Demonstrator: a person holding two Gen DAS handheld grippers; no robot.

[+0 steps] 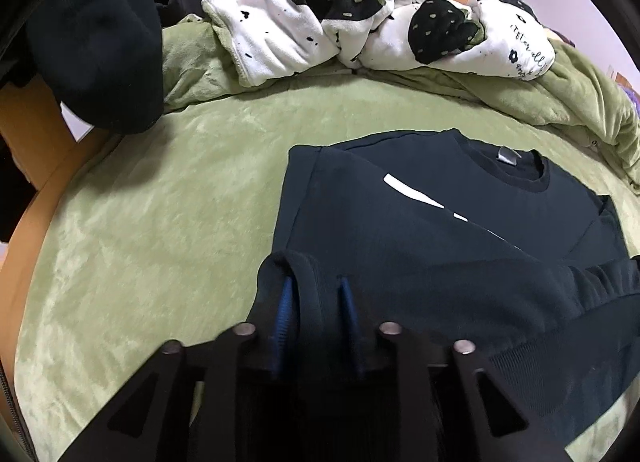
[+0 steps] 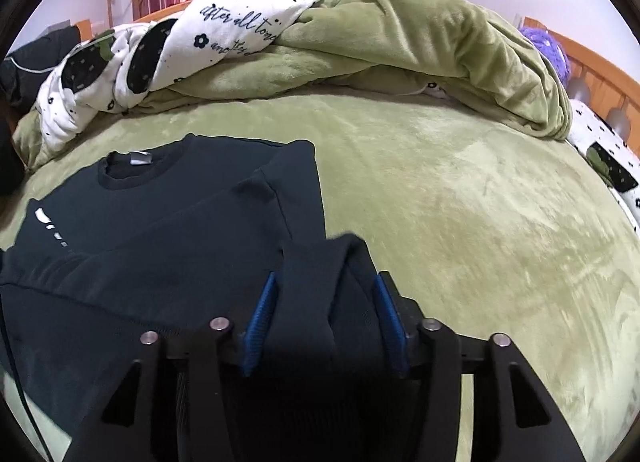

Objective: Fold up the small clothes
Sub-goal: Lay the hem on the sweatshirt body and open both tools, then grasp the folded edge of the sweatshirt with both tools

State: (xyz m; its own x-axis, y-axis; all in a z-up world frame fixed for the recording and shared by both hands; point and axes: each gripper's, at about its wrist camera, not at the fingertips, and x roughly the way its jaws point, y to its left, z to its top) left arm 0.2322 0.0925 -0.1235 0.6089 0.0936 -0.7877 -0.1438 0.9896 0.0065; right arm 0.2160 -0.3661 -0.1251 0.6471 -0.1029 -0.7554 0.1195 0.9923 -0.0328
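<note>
A dark navy sweatshirt (image 1: 400, 214) lies flat on the green bed cover (image 1: 160, 202), its neck with a grey label toward the far side and both sleeves folded in over the chest. In the left wrist view its lower left hem is bunched between the blue pads (image 1: 285, 302) of my left gripper (image 1: 316, 286), whose jaws stand apart around the fold. In the right wrist view the sweatshirt (image 2: 160, 230) shows its lower right hem bunched between the blue pads (image 2: 260, 318) of my right gripper (image 2: 326, 286), which stand wide and loose around the cloth.
A rumpled green and white flower-print quilt (image 1: 360, 30) is heaped along the far side of the bed. A black garment (image 1: 96, 50) hangs over the wooden bed frame (image 1: 36, 182) at the left. Bare green cover (image 2: 480, 202) spreads right of the sweatshirt.
</note>
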